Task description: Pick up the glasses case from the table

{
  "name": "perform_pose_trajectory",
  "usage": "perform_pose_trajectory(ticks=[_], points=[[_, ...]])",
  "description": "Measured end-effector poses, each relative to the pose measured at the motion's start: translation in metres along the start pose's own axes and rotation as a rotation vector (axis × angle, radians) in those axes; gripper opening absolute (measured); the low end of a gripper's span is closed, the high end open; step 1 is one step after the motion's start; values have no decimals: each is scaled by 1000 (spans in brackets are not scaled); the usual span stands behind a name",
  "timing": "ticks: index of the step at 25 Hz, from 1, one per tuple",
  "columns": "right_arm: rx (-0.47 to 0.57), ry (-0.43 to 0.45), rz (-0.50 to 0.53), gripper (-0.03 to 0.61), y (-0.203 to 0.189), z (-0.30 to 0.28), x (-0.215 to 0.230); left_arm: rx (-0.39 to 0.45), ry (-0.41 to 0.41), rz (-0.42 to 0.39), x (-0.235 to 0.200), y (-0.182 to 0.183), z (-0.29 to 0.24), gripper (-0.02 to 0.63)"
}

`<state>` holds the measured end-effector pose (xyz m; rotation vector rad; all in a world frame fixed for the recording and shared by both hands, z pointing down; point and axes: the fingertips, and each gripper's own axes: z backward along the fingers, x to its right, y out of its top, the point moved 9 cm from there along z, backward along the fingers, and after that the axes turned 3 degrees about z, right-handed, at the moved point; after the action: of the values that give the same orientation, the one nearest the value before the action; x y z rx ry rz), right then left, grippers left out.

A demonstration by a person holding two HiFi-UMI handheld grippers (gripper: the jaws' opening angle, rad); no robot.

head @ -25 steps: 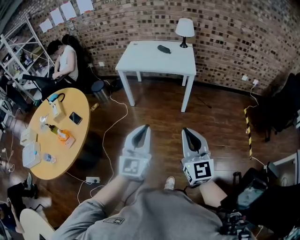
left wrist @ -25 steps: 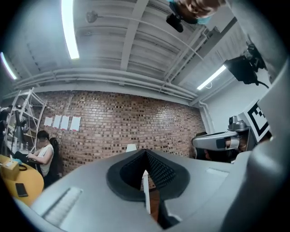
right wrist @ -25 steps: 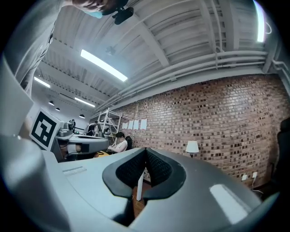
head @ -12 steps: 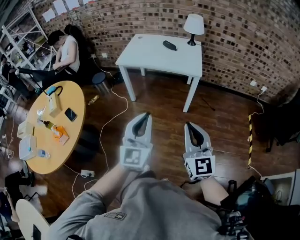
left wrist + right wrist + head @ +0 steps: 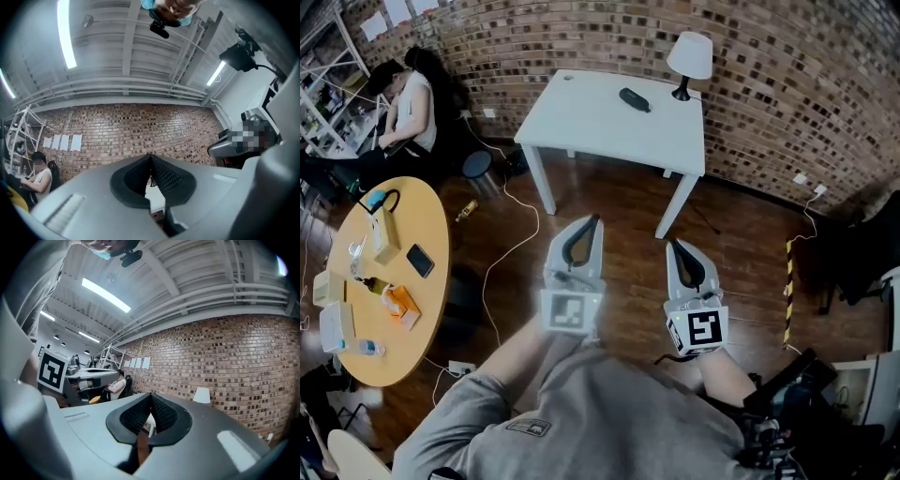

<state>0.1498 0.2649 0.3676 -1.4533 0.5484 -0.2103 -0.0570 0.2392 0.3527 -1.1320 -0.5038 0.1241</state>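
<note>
A dark glasses case (image 5: 633, 98) lies on the white table (image 5: 600, 122) against the brick wall, to the left of a white lamp (image 5: 688, 58). Well short of the table, over the wooden floor, I hold both grippers side by side and pointing toward it. The left gripper (image 5: 592, 220) is shut with nothing in it; its jaws meet at the tip in the left gripper view (image 5: 150, 158). Beside it the right gripper (image 5: 672, 246) is also shut and empty, with the lamp (image 5: 202, 395) ahead of it in the right gripper view.
A round wooden table (image 5: 380, 267) with small items stands at the left. A person (image 5: 408, 108) sits by shelves at the far left. Cables (image 5: 511, 253) trail over the floor. Black equipment (image 5: 787, 394) sits at the lower right, and a yellow-black strip (image 5: 787, 281) marks the floor.
Both grippers and the head view have moved toward the white table, which now looks larger and closer. Both grippers stay shut.
</note>
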Motion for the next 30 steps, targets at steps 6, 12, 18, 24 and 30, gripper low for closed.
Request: perform_pose_trajectory(ticks=[6, 12, 18, 24, 30], points=[[9, -30, 79, 14, 4, -79, 12, 45, 9, -6, -52, -36, -48, -2], [15, -51, 78, 14, -1, -128, 13, -24, 23, -6, -84, -72, -70, -2], [-8, -28, 59, 14, -23, -174, 29, -42, 28, 1, -96, -107, -103, -2], [13, 2, 23, 14, -49, -241, 94, -138, 14, 9, -92, -146, -180, -2], [19, 44, -24, 14, -72, -290, 152, -182, 42, 29, -85, -173, -250, -2]])
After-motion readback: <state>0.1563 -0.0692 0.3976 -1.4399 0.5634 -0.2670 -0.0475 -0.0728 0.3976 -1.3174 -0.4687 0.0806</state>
